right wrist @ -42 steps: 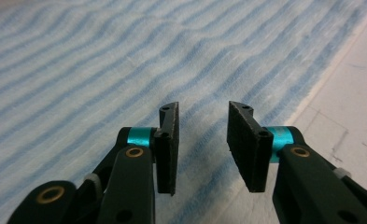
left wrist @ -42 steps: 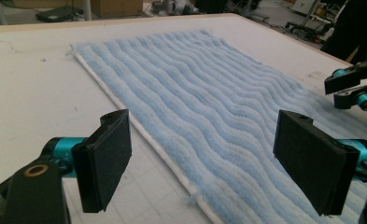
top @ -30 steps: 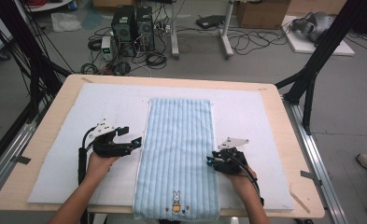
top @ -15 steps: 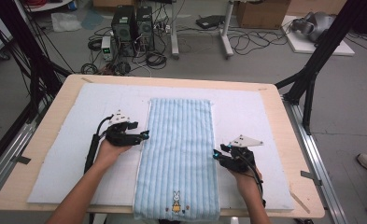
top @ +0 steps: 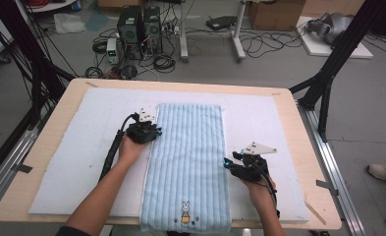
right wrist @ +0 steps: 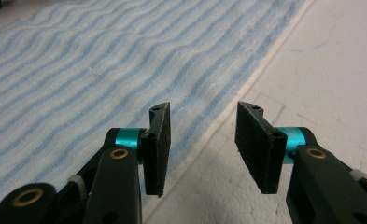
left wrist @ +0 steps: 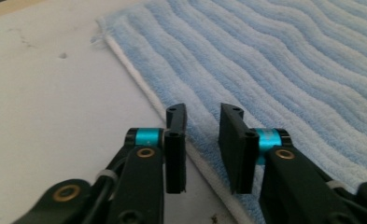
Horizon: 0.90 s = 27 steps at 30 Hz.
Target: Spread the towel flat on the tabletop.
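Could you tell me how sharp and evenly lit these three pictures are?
High view: even light, soft focus, faint shadows under the grippers. Left gripper view: jaws crisp, the towel blurs toward the top. Right gripper view: jaws sharp, far stripes soft, no glare.

A light wooden table [top: 298,142] carried a white mat [top: 72,162] that covered nearly all of its top, leaving a bare wooden margin around the mat. On the mat, along its middle, lay a blue striped towel [top: 188,162] stretched lengthwise, its near end with a small rabbit picture [top: 185,213] reaching past the mat's near edge.
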Motion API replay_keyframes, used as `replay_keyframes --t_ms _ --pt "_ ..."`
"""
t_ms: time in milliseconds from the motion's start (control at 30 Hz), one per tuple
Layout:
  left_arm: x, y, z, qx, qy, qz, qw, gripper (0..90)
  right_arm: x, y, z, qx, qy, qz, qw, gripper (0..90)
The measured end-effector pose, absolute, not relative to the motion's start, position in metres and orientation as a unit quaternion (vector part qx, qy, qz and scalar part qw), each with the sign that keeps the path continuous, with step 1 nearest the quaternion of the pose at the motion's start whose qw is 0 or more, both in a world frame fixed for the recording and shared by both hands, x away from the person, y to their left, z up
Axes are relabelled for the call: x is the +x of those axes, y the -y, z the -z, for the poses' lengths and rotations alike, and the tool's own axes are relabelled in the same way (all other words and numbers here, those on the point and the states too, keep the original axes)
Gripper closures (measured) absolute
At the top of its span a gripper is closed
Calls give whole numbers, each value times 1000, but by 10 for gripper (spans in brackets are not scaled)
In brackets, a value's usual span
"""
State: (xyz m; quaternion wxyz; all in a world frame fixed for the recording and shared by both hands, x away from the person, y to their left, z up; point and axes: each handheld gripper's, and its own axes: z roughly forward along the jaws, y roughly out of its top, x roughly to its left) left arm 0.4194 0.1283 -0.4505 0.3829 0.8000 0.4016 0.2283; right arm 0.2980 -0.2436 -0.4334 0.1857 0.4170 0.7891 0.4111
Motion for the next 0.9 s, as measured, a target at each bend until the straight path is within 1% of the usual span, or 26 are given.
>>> replay_keyframes --t_ms 33,67,100,167,233,267,300,333,367,433,467,533,600,633,700,767,900 --pt "419 -127 451 800 -400 -235 381 797 297 243 433 418 -789 -410 185 550" --pt "419 -126 451 798 -401 -244 377 842 297 243 433 415 -790 -411 185 549" --pt "419 -125 451 799 -400 -251 372 863 297 243 433 414 -791 -411 184 548" --pt "420 -124 451 792 -411 -266 364 869 298 244 434 417 -790 -410 184 545" --pt "421 -125 451 787 -422 -267 364 862 297 244 434 418 -789 -409 186 543" --pt "421 -126 451 782 -429 -268 365 823 297 245 434 417 -790 -409 185 542" --pt "421 -128 451 779 -433 -262 369 717 296 244 434 418 -790 -409 187 540" --pt "422 -131 450 777 -437 -254 376 573 296 244 434 418 -789 -409 187 537" --pt "422 -134 450 774 -442 -244 382 501 297 244 434 418 -789 -409 187 536" --pt "420 -141 447 768 -441 -227 405 439 299 244 433 418 -788 -410 192 543" --pt "418 -146 445 762 -443 -219 419 412 300 243 433 420 -786 -409 194 563" --pt "411 -156 441 748 -442 -197 454 368 305 243 433 420 -784 -409 205 662" --pt "403 -162 437 740 -436 -192 475 347 311 242 432 416 -787 -399 218 737" --pt "399 -165 435 736 -429 -191 488 331 315 241 432 417 -787 -397 220 749" --pt "391 -171 431 732 -425 -191 497 276 329 238 431 419 -789 -390 225 752" --pt "382 -175 428 721 -429 -205 504 140 346 234 430 426 -787 -388 221 744" --pt "367 -184 427 720 -408 -190 528 134 375 220 431 431 -794 -376 208 712"
